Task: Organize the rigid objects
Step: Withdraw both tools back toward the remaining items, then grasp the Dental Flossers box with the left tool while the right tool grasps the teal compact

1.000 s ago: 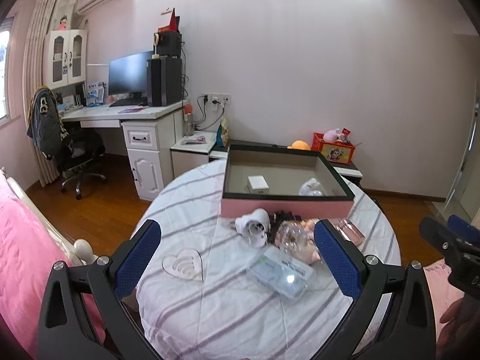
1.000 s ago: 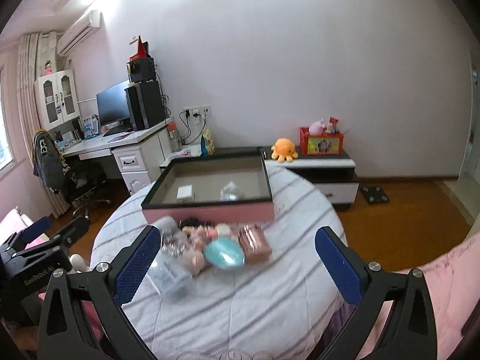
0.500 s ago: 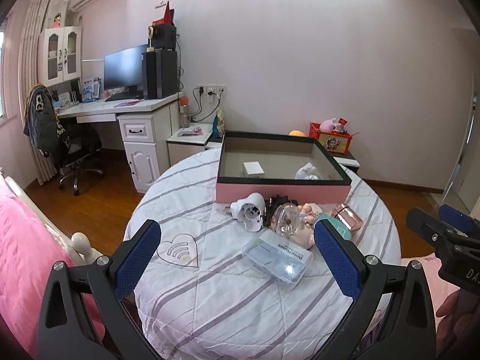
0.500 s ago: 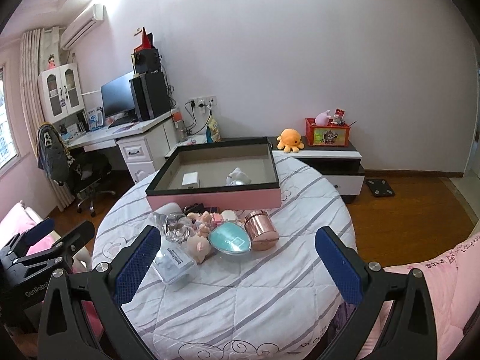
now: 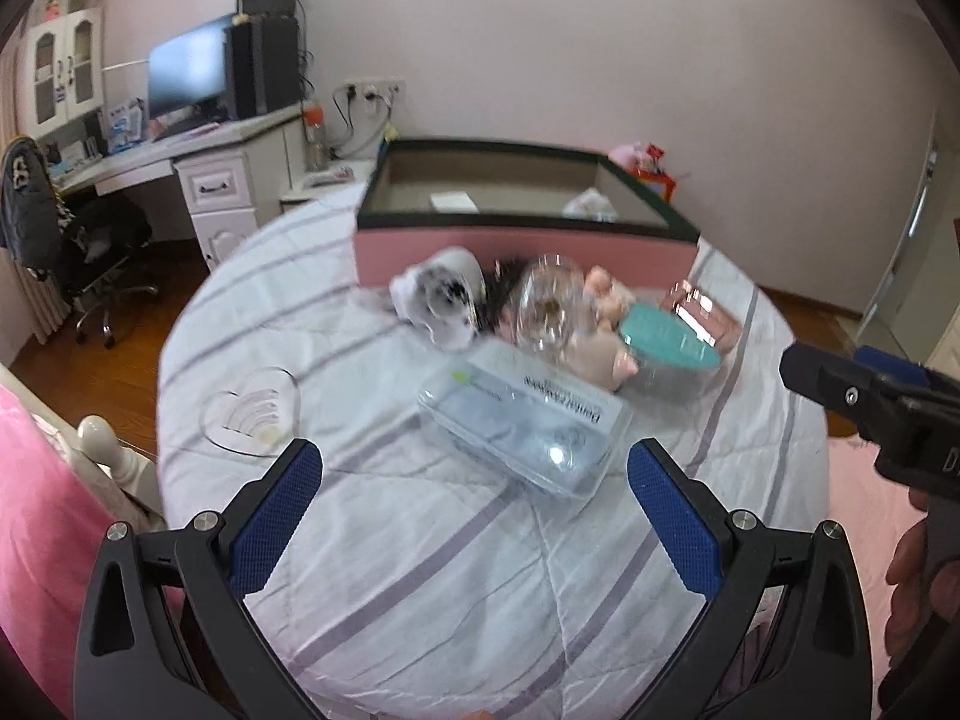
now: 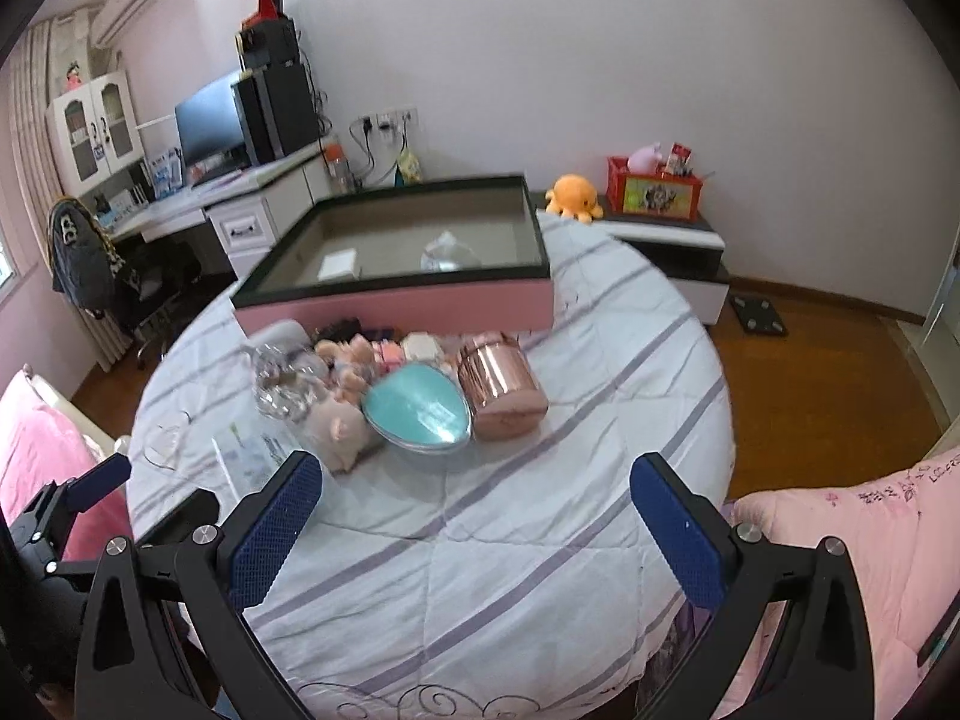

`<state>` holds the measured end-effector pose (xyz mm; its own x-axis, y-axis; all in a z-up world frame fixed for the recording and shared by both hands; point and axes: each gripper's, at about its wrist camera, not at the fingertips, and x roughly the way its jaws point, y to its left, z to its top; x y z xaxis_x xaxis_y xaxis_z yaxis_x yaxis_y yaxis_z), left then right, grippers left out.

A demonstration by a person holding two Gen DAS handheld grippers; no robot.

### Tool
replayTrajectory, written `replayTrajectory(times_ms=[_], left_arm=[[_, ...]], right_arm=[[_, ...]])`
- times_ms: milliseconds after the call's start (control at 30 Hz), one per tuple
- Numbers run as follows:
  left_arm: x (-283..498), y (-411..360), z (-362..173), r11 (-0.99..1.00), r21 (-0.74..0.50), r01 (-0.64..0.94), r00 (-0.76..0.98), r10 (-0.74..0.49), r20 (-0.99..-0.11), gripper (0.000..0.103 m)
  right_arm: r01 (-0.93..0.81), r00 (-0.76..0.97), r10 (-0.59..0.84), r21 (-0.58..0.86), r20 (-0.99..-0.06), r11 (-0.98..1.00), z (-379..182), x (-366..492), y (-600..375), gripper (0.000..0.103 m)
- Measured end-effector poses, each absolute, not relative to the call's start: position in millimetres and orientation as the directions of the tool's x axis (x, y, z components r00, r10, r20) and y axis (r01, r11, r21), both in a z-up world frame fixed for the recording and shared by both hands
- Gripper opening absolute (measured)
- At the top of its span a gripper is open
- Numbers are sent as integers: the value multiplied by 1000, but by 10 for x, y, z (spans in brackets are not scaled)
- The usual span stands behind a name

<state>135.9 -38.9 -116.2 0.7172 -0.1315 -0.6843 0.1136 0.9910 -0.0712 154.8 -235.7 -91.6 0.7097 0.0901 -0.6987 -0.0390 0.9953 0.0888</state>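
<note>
Both tools, left (image 5: 474, 507) and right (image 6: 474, 510), released, now nearer the clutter (image 6: 396, 384).

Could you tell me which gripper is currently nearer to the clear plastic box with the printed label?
Left. The left gripper is open right in front of the clear plastic box; the right gripper sits off to its right, facing the teal egg-shaped case.

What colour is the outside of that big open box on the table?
Pink, with a dark rim around the top of the box; the right wrist view shows it best.
</note>
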Motion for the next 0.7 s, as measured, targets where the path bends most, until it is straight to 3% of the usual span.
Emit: replayTrajectory(times_ms=[433,567,700], left_arm=[[1774,-567,-1420,952,-14,304,661,-222,-716,103],[1882,-635,-1483,946,24,322,645,-201,-738,103],[1958,-588,-1510,952,-38,303,624,-229,-747,97]], right_arm=[[-45,648,110,107,-753,993,-1216,1827,-2350,103],[-41,640,108,106,-761,993,-1251,1875,-2350,103],[-56,630,120,109,-768,992,-1294,1934,-2296,103]])
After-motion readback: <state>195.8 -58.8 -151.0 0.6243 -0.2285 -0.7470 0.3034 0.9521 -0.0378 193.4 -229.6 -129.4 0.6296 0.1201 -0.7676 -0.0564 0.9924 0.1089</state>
